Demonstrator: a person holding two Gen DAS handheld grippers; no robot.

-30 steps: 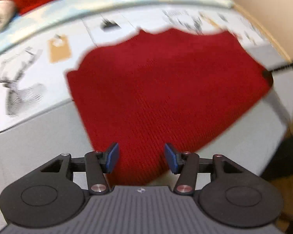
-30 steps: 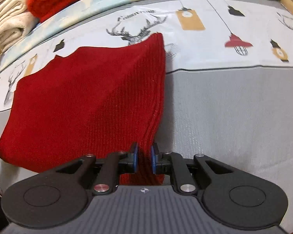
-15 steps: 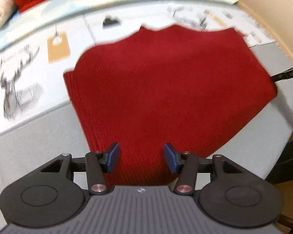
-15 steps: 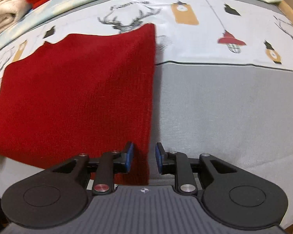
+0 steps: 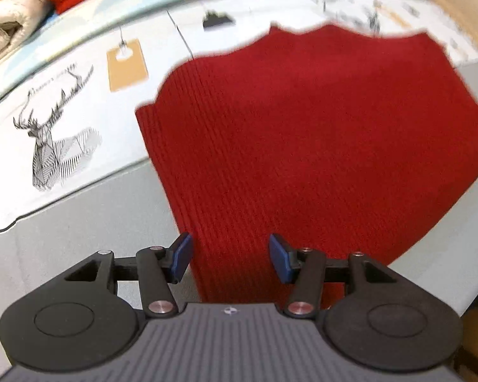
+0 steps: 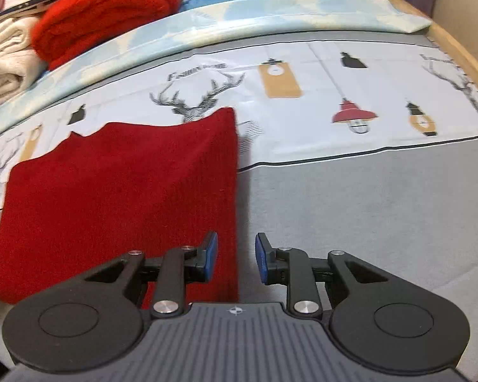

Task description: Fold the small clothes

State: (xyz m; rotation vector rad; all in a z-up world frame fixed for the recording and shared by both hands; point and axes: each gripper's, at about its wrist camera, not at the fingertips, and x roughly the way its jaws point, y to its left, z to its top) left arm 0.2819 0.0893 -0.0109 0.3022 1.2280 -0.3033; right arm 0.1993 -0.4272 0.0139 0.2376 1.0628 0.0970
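One red knit garment (image 5: 318, 146) lies flat on printed bed sheet (image 6: 350, 191), frame centre. Left claw (image 5: 231, 258) spread, pads clear of knit, garment's lower edge between them. Right claw (image 6: 235, 256) opening, garment's right edge between pads, unpinched. Upper left: one folded red blanket (image 6: 108, 9), cream fabric pile (image 6: 6, 63).

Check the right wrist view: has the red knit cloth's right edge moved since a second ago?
Yes. The red knit cloth hung raised and pinched; now its right edge lies flat beside the deer print, between the opening right gripper pads.
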